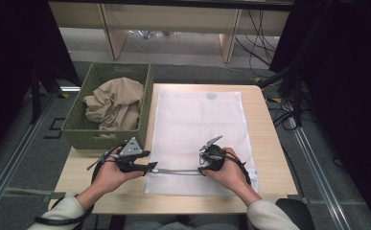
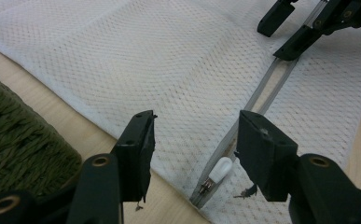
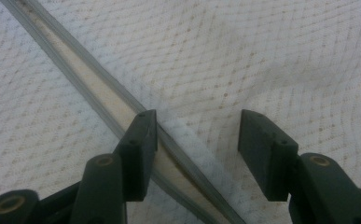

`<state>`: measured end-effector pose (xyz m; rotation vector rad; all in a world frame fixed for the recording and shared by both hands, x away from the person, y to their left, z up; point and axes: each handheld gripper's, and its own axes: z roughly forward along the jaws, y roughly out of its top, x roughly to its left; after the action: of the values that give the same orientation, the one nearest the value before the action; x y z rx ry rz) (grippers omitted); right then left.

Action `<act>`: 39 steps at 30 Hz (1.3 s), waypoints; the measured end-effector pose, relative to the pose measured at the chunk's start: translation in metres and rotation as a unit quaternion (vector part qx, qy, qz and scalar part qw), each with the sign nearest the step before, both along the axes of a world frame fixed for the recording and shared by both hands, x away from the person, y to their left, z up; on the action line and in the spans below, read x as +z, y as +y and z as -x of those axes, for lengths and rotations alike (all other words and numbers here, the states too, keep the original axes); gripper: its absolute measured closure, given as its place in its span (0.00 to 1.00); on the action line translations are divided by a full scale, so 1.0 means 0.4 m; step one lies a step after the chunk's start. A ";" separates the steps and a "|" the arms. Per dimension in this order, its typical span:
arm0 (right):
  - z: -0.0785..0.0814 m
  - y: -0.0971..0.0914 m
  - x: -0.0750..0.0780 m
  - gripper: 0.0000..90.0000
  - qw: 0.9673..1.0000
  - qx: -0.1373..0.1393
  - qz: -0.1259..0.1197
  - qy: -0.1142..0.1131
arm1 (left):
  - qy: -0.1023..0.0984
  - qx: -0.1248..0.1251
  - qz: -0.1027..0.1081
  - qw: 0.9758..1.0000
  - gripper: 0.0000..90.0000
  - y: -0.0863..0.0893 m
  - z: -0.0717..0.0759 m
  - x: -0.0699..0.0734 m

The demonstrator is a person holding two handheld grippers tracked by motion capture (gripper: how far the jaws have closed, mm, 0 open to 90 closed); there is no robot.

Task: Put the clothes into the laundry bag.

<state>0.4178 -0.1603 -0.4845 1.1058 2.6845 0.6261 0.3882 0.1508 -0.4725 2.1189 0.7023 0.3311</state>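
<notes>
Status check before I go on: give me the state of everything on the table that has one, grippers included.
Mesh laundry bag: lying flat on the table.
Zipper: unzipped, wood visible through the gap.
Zipper pull: at the bag's left end, between the left jaws, not gripped.
Green basket: upright, beside the bag.
Beige cloth: crumpled inside the basket.
Left gripper: open, by the pull.
Right gripper: open, one jaw in the zipper opening.
</notes>
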 end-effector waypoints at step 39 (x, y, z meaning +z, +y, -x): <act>-0.032 0.004 0.009 0.89 1.000 0.019 0.008 0.008 | -0.001 -0.003 0.003 1.000 0.52 0.000 -0.001 0.000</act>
<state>0.4306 -0.1589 -0.4808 1.0626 2.7250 0.6031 0.3885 0.1509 -0.4723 2.1148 0.6941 0.3283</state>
